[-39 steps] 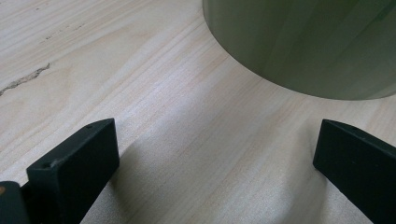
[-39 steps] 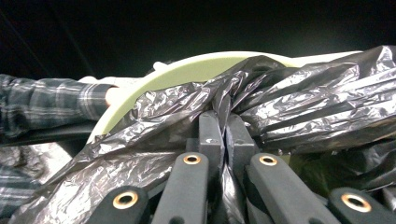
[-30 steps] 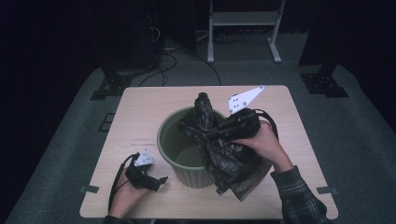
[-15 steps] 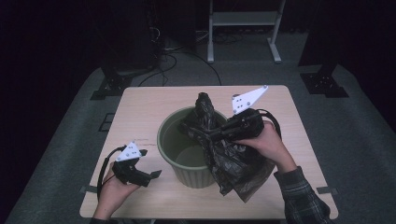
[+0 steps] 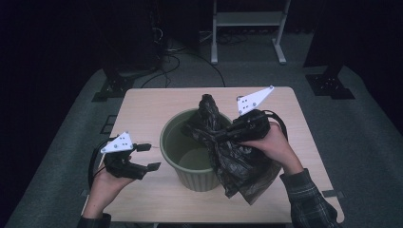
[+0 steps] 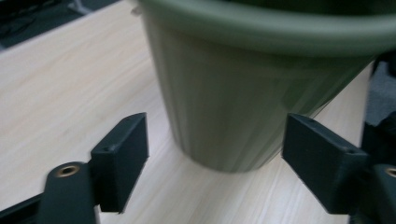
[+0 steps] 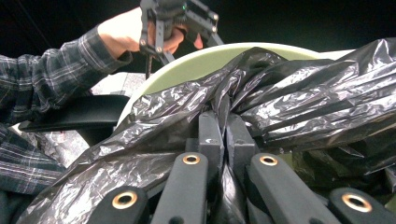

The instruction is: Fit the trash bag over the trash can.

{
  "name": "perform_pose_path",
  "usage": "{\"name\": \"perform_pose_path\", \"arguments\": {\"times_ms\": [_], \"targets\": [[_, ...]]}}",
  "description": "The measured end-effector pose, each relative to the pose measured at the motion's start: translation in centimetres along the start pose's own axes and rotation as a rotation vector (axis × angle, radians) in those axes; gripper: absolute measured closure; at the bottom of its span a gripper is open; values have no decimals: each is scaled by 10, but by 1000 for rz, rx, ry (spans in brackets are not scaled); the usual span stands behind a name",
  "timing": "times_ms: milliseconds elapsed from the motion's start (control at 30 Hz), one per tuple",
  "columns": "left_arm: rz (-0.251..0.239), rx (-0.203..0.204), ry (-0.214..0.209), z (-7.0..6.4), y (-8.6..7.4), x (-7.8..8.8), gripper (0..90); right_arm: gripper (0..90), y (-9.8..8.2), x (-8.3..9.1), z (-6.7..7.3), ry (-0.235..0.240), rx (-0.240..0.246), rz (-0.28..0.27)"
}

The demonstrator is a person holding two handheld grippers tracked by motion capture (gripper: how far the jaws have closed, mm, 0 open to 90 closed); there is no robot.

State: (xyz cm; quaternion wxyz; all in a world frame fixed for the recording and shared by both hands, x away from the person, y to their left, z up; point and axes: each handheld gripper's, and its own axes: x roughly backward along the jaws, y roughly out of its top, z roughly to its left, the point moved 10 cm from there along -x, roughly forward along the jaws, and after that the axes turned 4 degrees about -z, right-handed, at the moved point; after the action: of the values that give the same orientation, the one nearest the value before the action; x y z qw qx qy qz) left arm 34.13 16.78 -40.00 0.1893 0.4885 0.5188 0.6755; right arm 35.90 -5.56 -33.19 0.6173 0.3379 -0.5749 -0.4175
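Right gripper (image 5: 223, 135) clenched on black bin bag (image 5: 237, 159), draped over rim of green bin (image 5: 192, 161) on tabletop (image 5: 142, 109). Left gripper (image 5: 147, 156) beside bin, jaws apart, just been closing, nothing between.

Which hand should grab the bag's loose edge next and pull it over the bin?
Probably left. The left gripper is open and empty beside the bin; the right gripper is already shut on the bag.
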Motion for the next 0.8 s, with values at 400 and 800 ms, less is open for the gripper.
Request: {"name": "perform_pose_path", "arguments": {"times_ms": [400, 800], "targets": [[48, -79, 27, 5, 39, -4, 293, 878, -1, 0, -1, 3, -4, 1], [52, -43, 7, 7, 18, 4, 293, 878, 0, 1, -1, 1, -5, -1]]}}
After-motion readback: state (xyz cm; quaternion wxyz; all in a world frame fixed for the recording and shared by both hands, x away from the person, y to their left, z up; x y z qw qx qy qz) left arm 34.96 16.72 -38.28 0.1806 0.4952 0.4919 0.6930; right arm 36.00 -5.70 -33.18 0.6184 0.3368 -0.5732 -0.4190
